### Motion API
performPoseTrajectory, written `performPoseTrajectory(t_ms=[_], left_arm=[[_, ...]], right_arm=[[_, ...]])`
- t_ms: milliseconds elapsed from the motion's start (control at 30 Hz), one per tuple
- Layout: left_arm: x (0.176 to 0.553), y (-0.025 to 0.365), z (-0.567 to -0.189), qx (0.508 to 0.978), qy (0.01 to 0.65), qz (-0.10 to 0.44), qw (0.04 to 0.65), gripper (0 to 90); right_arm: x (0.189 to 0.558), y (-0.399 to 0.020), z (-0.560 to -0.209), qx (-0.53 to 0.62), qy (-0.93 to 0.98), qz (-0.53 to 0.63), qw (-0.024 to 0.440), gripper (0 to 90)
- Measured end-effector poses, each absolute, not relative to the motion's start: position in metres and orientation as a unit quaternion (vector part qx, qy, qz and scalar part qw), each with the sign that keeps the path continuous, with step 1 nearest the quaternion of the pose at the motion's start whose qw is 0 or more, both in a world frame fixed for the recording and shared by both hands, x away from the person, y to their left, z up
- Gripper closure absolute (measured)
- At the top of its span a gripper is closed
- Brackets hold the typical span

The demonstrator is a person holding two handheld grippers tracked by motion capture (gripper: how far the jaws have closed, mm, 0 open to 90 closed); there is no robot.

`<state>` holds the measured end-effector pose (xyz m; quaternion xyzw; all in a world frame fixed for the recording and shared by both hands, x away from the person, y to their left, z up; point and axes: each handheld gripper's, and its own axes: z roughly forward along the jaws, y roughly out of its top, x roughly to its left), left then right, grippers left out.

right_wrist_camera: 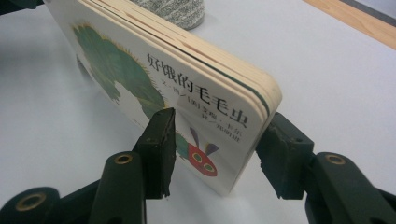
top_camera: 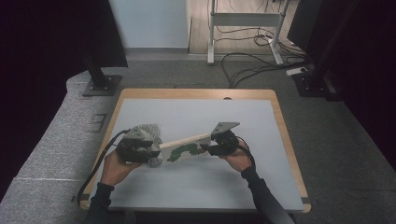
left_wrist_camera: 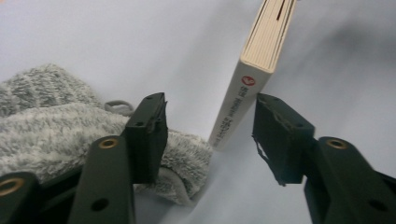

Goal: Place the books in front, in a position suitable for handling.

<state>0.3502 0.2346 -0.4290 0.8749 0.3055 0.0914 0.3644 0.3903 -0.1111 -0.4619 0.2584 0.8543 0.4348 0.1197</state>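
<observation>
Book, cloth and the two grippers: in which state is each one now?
Book: closed, one end lifted off the table, held by the right gripper.
Grey cloth: crumpled, lying beside the book's spine end.
Right gripper: shut on the book.
Left gripper: open, spine between its jaws, not pressed.

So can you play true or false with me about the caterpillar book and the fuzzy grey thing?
1. The right gripper has its fingers clamped on one end of the book. True.
2. The book lies flat on the table. False: it is tilted, with one end raised.
3. The left gripper is squeezing the book's spine. False: its fingers stand apart, with the spine end between them, not pressed.
4. A fuzzy grey cloth lies beside the left gripper. True.
5. The book cover shows a blue fish. False: it shows a green caterpillar with a red head.
</observation>
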Motion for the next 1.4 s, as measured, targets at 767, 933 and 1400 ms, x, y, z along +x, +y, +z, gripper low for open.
performPoseTrajectory(t_ms=[767,933,1400], left_arm=[[0.345,0.214,-0.438,0.874,0.282,0.058,0.391,61.8],[0.340,0.212,-0.438,0.875,0.276,0.062,0.393,63.3],[0.320,0.204,-0.442,0.876,0.272,0.073,0.392,57.7]], right_arm=[[0.385,-0.117,-0.460,0.252,0.856,0.437,0.110,51.5],[0.381,-0.119,-0.459,0.249,0.859,0.434,0.106,51.7],[0.365,-0.126,-0.454,0.246,0.866,0.424,0.097,48.5]])
